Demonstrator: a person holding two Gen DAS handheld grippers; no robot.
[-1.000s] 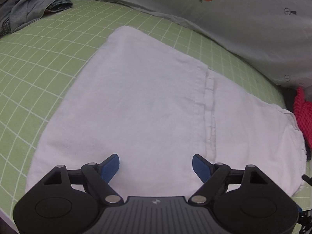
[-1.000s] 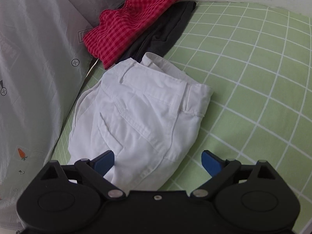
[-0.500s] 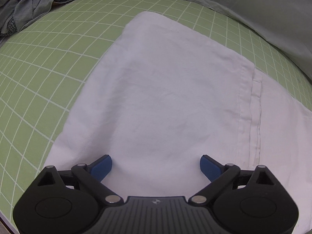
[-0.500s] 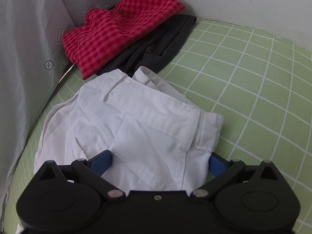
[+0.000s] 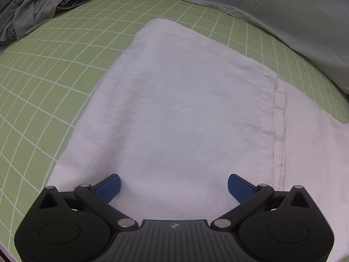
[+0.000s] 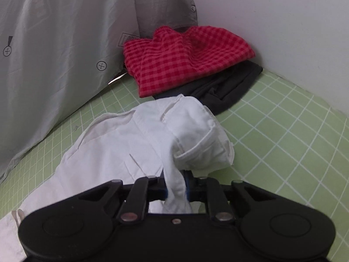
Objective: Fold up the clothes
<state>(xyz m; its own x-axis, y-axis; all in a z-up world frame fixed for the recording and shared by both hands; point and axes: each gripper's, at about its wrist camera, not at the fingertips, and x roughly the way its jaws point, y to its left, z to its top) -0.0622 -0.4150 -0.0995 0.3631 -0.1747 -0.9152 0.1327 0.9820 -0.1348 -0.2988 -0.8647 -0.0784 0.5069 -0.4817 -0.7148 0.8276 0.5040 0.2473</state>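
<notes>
White trousers lie flat on the green gridded sheet. In the left wrist view the folded leg end fills the middle. My left gripper hovers over it, open wide, with only flat cloth below its blue pads. In the right wrist view the waist end of the trousers is bunched and raised. My right gripper is closing on it; a pinched fold of white fabric runs between the pads, and the waistband hangs curled beyond them.
A red checked garment lies on a dark one in the corner by the white wall. A grey printed cover borders the sheet. A heap of grey-blue clothes lies at the far left.
My right gripper went from wide open to pinched on the trousers' waist end, which has risen and crumpled. My left gripper opened a little wider and slid along the leg.
</notes>
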